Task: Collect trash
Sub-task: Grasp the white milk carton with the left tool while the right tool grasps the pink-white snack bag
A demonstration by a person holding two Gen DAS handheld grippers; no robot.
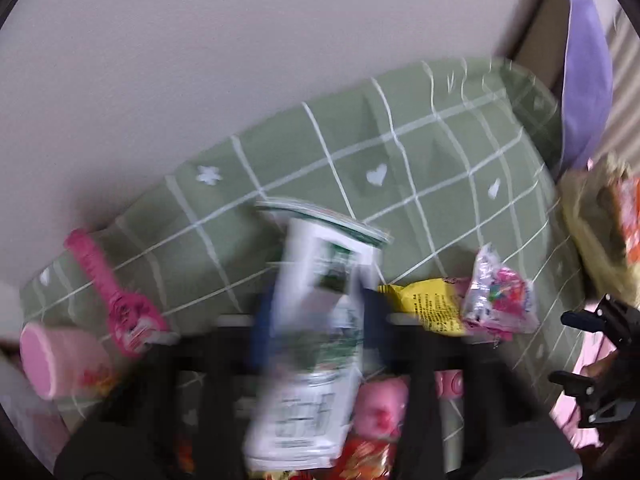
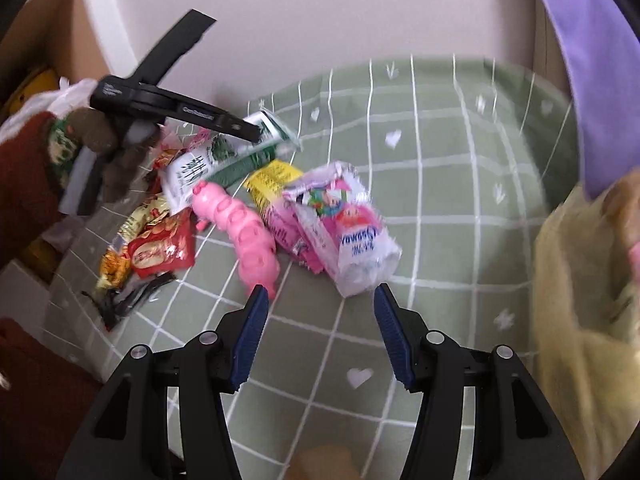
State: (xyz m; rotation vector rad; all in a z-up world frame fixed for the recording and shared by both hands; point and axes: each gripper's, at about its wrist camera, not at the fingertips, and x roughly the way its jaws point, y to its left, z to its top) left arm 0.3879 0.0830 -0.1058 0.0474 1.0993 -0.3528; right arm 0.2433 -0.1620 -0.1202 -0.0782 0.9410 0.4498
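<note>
White-and-green carton [image 1: 316, 344]: flattened, clamped between the fingers of the left gripper [image 1: 316, 320], lifted above the green checked cloth [image 1: 420, 160]; blurred in the left wrist view. Same carton [image 2: 224, 156] sits at the pile's far edge in the right wrist view.
Pile beside it: yellow wrapper [image 2: 272, 180], pink-and-white packet [image 2: 344, 224], pink plastic toy [image 2: 248, 236], red snack packet [image 2: 160, 248].
Right gripper [image 2: 320, 300]: fingers apart, holding nothing, just short of the pink-and-white packet.
Yellow bag [image 2: 580, 280]: at the right edge.
</note>
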